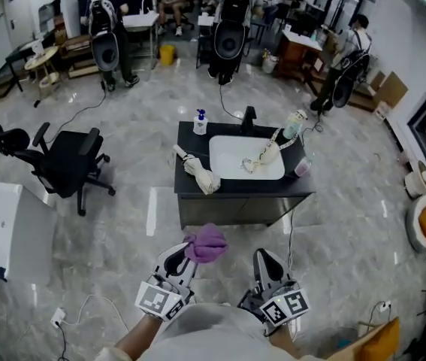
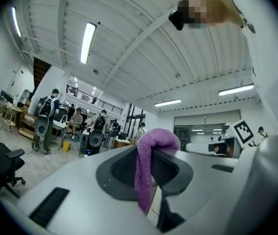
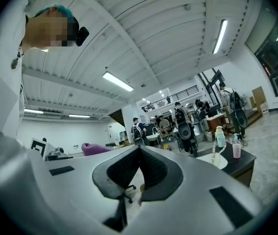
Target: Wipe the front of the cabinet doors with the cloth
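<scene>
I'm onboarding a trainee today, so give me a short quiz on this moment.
1. True or false: the purple cloth is clamped in the right gripper.
2. Which stands on the cabinet top? A) spray bottle B) kettle C) laptop
3. Fill in: the right gripper's jaws are ____.
Key: 1 false, the left gripper holds the purple cloth; 2 A; 3 shut.
</scene>
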Tool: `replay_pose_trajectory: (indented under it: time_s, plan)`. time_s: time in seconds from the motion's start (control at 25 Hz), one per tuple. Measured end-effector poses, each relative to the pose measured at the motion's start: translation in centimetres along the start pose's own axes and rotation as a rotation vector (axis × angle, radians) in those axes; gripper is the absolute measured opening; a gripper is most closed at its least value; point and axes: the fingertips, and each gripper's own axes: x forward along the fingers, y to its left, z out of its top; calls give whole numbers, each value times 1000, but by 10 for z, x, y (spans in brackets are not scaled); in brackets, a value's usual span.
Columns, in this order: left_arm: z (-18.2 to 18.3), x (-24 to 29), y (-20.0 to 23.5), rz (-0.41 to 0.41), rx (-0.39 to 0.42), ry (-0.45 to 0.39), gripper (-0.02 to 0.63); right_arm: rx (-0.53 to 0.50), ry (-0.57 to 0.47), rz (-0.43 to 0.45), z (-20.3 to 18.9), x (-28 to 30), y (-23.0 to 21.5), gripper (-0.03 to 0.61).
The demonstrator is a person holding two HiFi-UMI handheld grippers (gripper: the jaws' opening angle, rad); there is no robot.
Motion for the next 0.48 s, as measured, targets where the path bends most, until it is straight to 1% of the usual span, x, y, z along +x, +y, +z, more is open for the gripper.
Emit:
replay_pose_trajectory:
  time_s: [0.12,0.2,0.32,0.4,0.48]
  plan:
    - [12,-6,-22,3,21,-41,52,9,-10,15,-2,-16,3,25]
    - [8,-8,-33,15,38,-32,52,-1,-18,23,-3,-30,2,26]
    - [-4,-9,-53,36,8,9,52,-7,-23,22,-1,-59,-4,25]
    - [-8,-11,-71,43,-9,32,52,16,-17,16,-4,-81,-11,25]
    - [-13,-16,-91,57,-52,50,52,52,9,-2,-17,-105,-20,26]
